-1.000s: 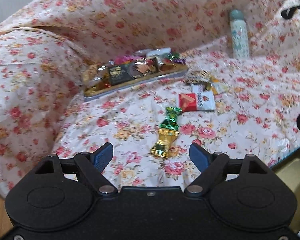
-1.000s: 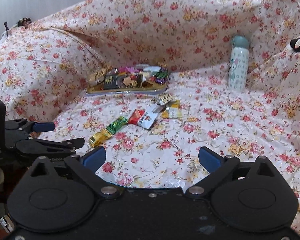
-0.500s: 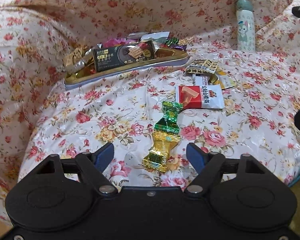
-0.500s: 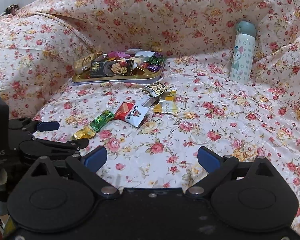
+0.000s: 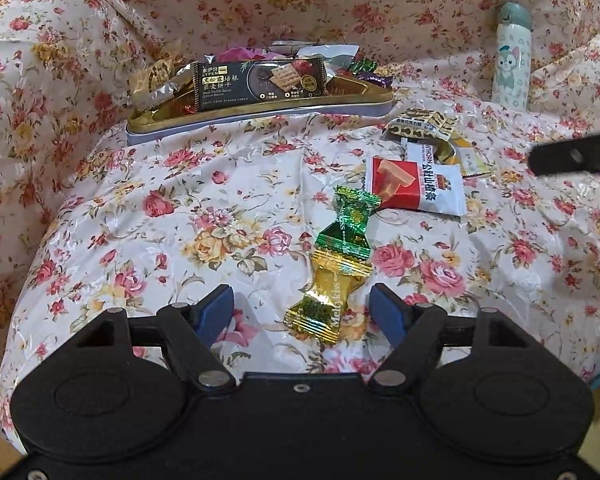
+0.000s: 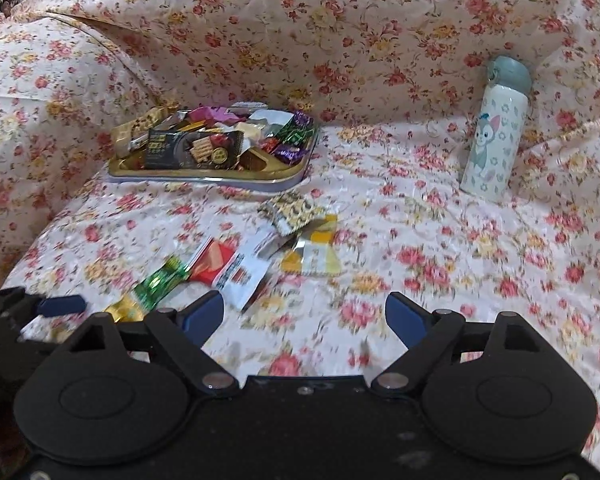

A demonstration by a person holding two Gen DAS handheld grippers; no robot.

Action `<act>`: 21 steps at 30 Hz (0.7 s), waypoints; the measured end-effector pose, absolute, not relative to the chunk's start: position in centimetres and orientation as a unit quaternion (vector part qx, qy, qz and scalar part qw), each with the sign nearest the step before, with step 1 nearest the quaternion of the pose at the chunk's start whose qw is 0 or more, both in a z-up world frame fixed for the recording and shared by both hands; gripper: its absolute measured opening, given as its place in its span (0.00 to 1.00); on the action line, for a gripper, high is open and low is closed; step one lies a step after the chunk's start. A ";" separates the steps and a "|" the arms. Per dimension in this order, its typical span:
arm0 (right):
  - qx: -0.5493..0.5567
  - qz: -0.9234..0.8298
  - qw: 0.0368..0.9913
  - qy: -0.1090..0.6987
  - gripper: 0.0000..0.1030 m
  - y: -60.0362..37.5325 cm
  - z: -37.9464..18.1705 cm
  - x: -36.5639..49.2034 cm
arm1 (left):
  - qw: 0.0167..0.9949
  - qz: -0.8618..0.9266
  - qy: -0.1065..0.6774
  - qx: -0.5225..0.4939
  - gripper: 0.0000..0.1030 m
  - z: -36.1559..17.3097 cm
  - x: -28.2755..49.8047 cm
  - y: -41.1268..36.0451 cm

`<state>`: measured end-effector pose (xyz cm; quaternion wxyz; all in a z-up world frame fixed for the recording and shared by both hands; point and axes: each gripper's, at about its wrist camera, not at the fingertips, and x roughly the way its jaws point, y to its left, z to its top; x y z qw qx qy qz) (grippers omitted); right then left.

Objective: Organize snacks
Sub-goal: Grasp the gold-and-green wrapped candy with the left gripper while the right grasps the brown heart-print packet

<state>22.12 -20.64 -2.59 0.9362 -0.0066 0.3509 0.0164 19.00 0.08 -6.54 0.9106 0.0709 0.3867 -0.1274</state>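
A gold candy (image 5: 327,303) lies on the floral cloth between the fingers of my open left gripper (image 5: 302,312), with a green candy (image 5: 347,229) just beyond it. A red-and-white snack packet (image 5: 418,186) and yellow-patterned packets (image 5: 428,124) lie further right. A gold tray (image 5: 260,114) full of snacks sits at the back. My right gripper (image 6: 304,318) is open and empty, low over the cloth; the red packet (image 6: 228,266), green candy (image 6: 160,286) and yellow packet (image 6: 316,254) lie just ahead of it. The left gripper (image 6: 60,305) shows at its left.
A white cartoon bottle (image 5: 511,60) stands upright at the back right, also in the right wrist view (image 6: 494,132). The floral-covered sofa back (image 6: 340,20) and armrest (image 5: 16,80) wall in the seat. The right gripper's dark edge (image 5: 576,156) shows at the right.
Both grippers have moved forward and lower toward the loose snacks. The gold candy now lies between the left fingers. Both stay open.
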 end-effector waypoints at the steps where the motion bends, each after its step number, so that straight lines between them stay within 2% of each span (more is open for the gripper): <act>1: -0.009 0.015 0.936 0.351 0.88 -20.6 -2.7 22.7 | 0.910 -0.126 0.388 0.073 0.76 -6.6 19.1 0.0; 21: -0.125 0.030 0.935 0.329 0.88 -17.5 -6.1 34.6 | 0.911 -0.130 0.387 0.062 0.78 -6.8 19.5 0.2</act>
